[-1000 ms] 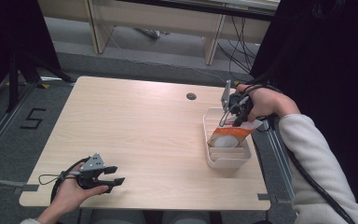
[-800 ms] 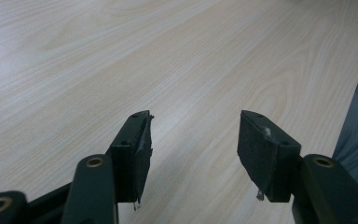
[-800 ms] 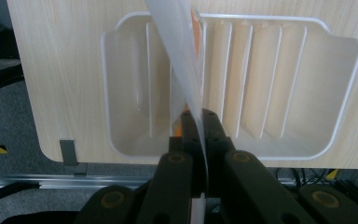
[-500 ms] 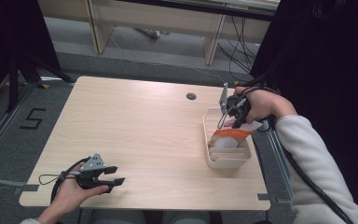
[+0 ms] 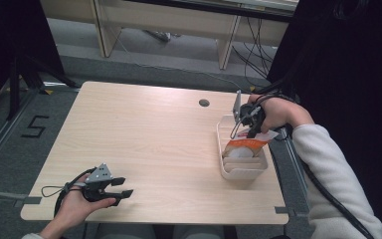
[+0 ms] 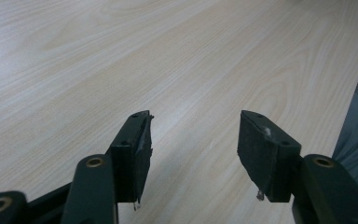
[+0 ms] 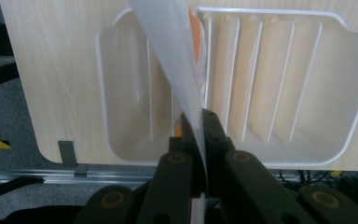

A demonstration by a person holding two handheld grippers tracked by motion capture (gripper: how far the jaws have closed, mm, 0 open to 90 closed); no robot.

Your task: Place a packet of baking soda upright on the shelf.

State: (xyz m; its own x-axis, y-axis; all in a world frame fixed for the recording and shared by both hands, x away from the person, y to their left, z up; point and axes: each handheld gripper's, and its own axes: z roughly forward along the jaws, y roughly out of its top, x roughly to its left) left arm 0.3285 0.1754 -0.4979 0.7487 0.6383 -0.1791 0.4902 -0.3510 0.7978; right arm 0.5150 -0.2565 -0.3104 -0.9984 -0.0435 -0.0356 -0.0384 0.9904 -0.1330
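Right gripper [image 7: 196,126] was clamped on the packet [image 7: 177,56] edge, packet hanging below into the slotted tray [image 7: 349,107]; left gripper [image 6: 193,149] jaws apart, far off.

A pale wooden table [image 5: 144,144] stands on grey carpet [image 5: 10,149], with a light wood desk frame [image 5: 164,20] beyond

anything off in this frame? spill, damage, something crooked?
No spill or damage. The right gripper is shut on the packet's sealed edge, holding it over the slotted white tray at the table's right edge. The left gripper rests open, holding nothing.
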